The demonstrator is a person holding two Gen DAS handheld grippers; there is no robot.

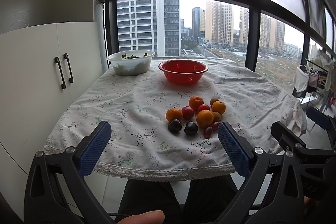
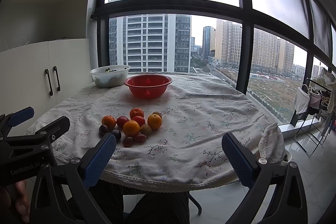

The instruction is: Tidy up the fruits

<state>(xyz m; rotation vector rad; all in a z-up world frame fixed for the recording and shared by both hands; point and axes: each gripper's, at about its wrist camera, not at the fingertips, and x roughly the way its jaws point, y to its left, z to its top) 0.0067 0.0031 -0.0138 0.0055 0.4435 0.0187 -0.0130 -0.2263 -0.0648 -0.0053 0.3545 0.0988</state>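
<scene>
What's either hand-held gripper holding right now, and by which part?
Nothing. The left hand-held gripper and right hand-held gripper are both open and empty, short of the pile of oranges, tomatoes and plums on the floral tablecloth.

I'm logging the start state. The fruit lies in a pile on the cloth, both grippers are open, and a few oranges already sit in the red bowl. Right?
Not quite. The red bowl is empty, as the left wrist view shows; all the fruit lies on the cloth. The left gripper and the right gripper are indeed open.
</scene>
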